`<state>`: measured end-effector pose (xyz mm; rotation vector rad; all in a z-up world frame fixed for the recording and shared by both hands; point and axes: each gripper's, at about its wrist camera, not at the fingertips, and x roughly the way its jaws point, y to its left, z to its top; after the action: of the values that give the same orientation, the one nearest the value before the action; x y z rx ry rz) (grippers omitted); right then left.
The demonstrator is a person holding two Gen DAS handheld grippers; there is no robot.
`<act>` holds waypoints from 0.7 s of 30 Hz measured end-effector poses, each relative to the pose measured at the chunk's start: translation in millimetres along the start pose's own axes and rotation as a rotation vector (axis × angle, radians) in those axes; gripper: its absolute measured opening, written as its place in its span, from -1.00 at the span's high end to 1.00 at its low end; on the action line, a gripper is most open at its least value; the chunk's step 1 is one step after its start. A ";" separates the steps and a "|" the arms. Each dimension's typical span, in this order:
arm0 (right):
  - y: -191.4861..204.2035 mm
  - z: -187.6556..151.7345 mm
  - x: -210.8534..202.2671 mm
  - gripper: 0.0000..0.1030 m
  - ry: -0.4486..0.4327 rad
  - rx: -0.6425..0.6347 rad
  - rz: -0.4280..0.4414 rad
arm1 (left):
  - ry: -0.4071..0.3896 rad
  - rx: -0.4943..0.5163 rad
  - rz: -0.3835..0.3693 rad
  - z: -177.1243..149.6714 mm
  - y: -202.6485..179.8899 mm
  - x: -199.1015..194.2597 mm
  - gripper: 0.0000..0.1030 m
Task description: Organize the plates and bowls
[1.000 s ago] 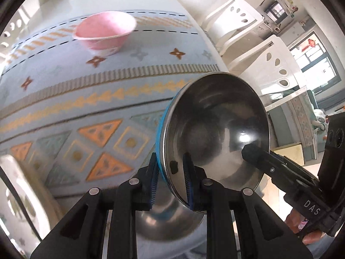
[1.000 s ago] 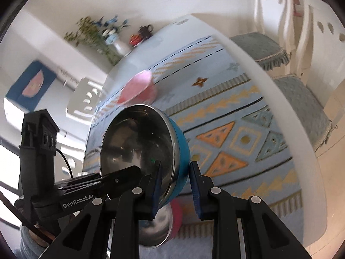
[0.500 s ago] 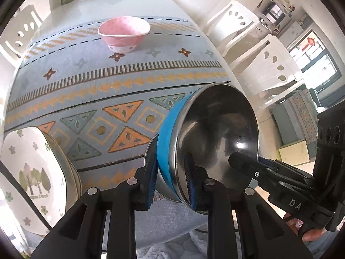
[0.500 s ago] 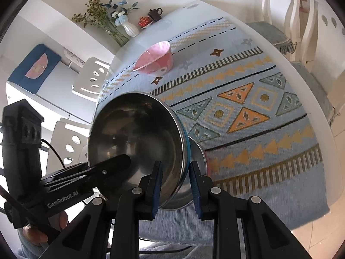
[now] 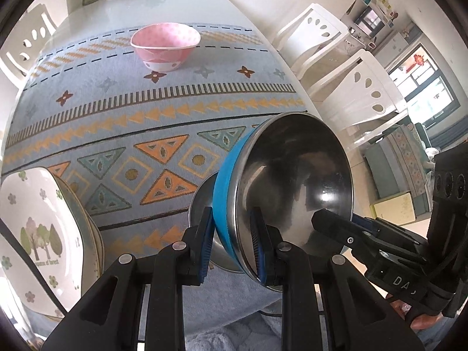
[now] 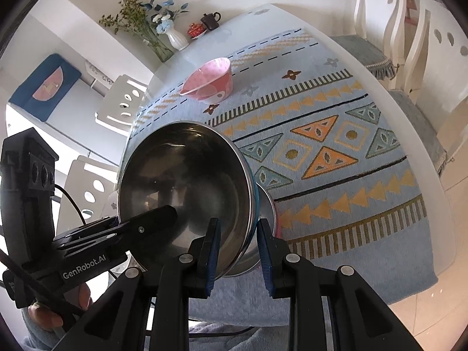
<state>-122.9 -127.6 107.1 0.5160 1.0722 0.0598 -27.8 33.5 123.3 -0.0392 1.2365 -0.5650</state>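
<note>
Both grippers hold one blue-sided steel bowl (image 5: 292, 181) by its rim, tilted steeply on edge above the near end of the surface (image 5: 187, 3). The left gripper (image 5: 231, 245) has its fingers (image 5: 206, 239) closed on the rim, one pad on the blue outer wall, the other inside on the steel. The right gripper (image 6: 238, 248) clamps the opposite part of the rim the same way (one pad inside, one outside). In the left wrist view the right gripper comes in from the lower right with a fingertip inside the bowl; in the right wrist view the left gripper enters from the lower left, a person's hand (image 6: 58, 307) wrapped on its handle.

Directly under the tilted bowl sits a second steel bowl (image 5: 201, 193), upright on the patterned blue cloth (image 5: 146, 111); its outer wall looks pink in the right wrist view (image 6: 273, 213). Whether the two bowls touch cannot be told.

A pink bowl (image 5: 165, 45) stands upright, well apart, toward the far end of the cloth. At the near left edge lies a white square plate with a tree print (image 5: 32, 219), on top of at least one more plate.

Far end of the surface, off the cloth: a white vase with flowers (image 6: 175, 36), a red lidded cup (image 6: 194, 30) and a dark teapot (image 6: 211, 20). White chairs (image 5: 359, 93) stand along the sides.
</note>
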 end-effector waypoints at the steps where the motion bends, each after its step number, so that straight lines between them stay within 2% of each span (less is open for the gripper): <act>1: 0.2 0.4 -0.5 0.50 0.001 -0.006 0.000 | 0.004 -0.003 -0.001 -0.2 0.1 1.2 0.60; 8: -3.0 3.1 3.2 0.50 0.033 -0.016 0.003 | 0.021 -0.041 -0.014 0.9 3.9 8.4 0.60; 16: -5.1 6.3 13.0 0.50 0.072 -0.027 0.026 | 0.043 -0.054 0.007 3.5 6.5 13.8 0.59; 21: -9.7 7.4 20.6 0.49 0.102 -0.014 0.038 | 0.089 -0.035 0.032 2.5 6.5 25.2 0.45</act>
<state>-108.5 -132.8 88.7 0.5248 1.1605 0.1277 -17.8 27.7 100.0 -0.0236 1.3312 -0.5225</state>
